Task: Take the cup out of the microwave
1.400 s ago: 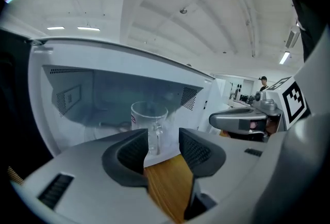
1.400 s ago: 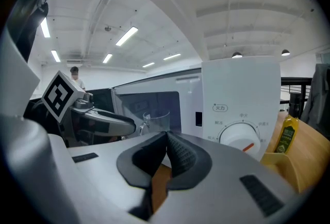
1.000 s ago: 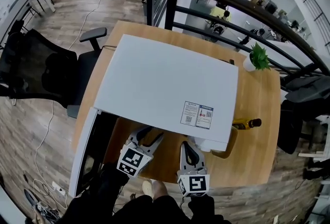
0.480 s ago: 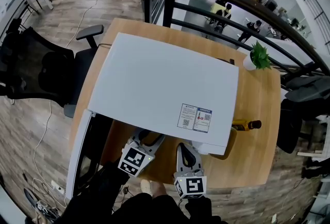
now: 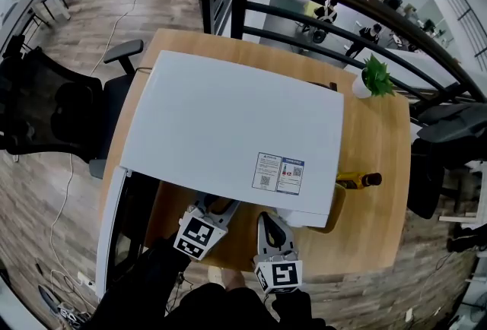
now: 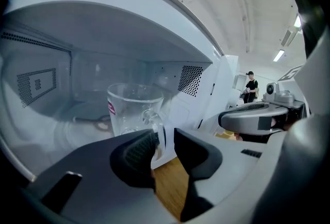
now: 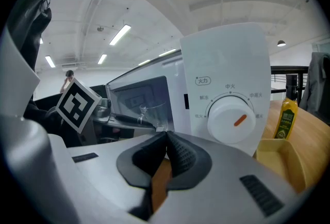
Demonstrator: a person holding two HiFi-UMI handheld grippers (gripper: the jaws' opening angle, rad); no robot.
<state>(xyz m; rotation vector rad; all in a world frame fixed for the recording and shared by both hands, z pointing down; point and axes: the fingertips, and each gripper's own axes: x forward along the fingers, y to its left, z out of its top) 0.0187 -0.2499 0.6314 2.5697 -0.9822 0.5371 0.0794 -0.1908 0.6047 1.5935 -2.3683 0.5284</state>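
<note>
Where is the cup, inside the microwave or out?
Inside. The cup stands upright within the microwave. The left gripper, fingers closing, is at its handle.

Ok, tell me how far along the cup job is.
Done: the door of the microwave stands open. In hand: the left gripper is closing its jaws with the handle of the glass mug between them, not yet clamped; the mug sits inside the microwave. Left: clamp, lift it out. The right gripper is shut, empty.
</note>
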